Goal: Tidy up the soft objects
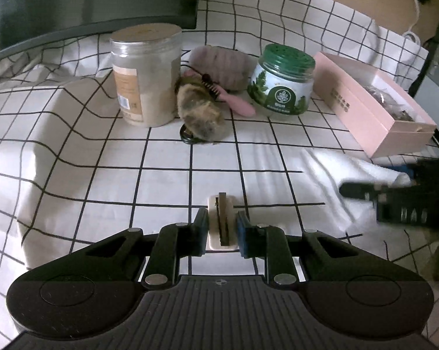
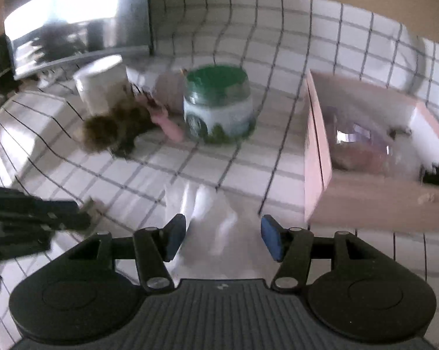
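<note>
Between the blue pads of the left hand-held gripper (image 1: 221,227): a small cream-and-brown flat block (image 1: 221,224), standing on edge, clamped on both sides, above the checked cloth (image 1: 108,180) of the bench. Further back on that cloth, a tall clear jar (image 1: 146,75) with tan powder and a tan lid. Just right of it and touching its base, a brown furry soft toy (image 1: 200,113), lying partly over a small black disc (image 1: 187,137). Behind the toy, a pink brush (image 1: 234,99) with dark bristles and a pale pink fluffy bundle (image 1: 222,65). Right of those, a squat jar with a green perforated lid (image 1: 282,83). At far right, an open pink box (image 1: 374,108) with crinkled packets inside.

Near the box's front corner, a white folded cloth (image 1: 345,175), lying flat on the checked cloth. Over its right end, the right hand-held gripper (image 1: 362,191), blurred in the left wrist view.

Seen from the right wrist: right hand-held gripper (image 2: 224,237) with jaws apart, pads clear of the white folded cloth (image 2: 213,221) lying between and beneath them, not pinched. Pink box (image 2: 315,157) just to the right, green-lidded jar (image 2: 218,105) beyond, left hand-held gripper (image 2: 82,208) at the left edge, heavily blurred.
</note>
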The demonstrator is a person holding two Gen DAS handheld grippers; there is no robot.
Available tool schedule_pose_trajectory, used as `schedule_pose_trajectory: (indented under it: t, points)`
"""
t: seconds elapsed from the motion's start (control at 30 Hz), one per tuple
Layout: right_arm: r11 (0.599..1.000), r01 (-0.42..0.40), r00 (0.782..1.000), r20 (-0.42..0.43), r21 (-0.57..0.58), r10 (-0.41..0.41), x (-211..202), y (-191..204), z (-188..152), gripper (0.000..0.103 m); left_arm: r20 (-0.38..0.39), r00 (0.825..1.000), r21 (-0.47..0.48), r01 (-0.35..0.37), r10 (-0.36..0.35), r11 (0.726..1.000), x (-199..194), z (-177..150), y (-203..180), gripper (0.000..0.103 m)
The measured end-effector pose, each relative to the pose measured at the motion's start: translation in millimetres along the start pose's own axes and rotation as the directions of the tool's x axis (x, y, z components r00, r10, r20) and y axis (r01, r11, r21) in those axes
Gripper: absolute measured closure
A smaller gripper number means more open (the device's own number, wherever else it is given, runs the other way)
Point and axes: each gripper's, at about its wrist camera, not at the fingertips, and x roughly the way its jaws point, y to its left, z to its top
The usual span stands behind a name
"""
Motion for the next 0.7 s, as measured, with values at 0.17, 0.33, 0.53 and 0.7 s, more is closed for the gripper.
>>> schedule_pose_trajectory:
  t: [0.17,0.33,0.53,0.7]
  points:
    - [0.995,0.091,0.996,0.012,0.027,-0.092,-6,1,-30,0.033,-0.007,0.999,0.008,0.034,-0.034,0.999,1,3,4,0.079]
    - [0.989,0.117,0.992,0.024,0.085,-0.120,-11,5,-39,0.033,-0.013,0.998,0.028,0.058,-0.058,0.998,2,4,7,0.079]
    - [0.997,0.082,0.997,-0.016,-0.010,-0.082,-15,30,-29,0.090,-0.005,0.994,-0.035,0.104,-0.105,0.994,1,3,17,0.079]
    - [0.995,0.023,0.999,-0.020,-0.096,-0.025,-22,54,-4,0.092,0.012,0.994,-0.065,0.109,-0.109,0.992,-7,6,25,0.080]
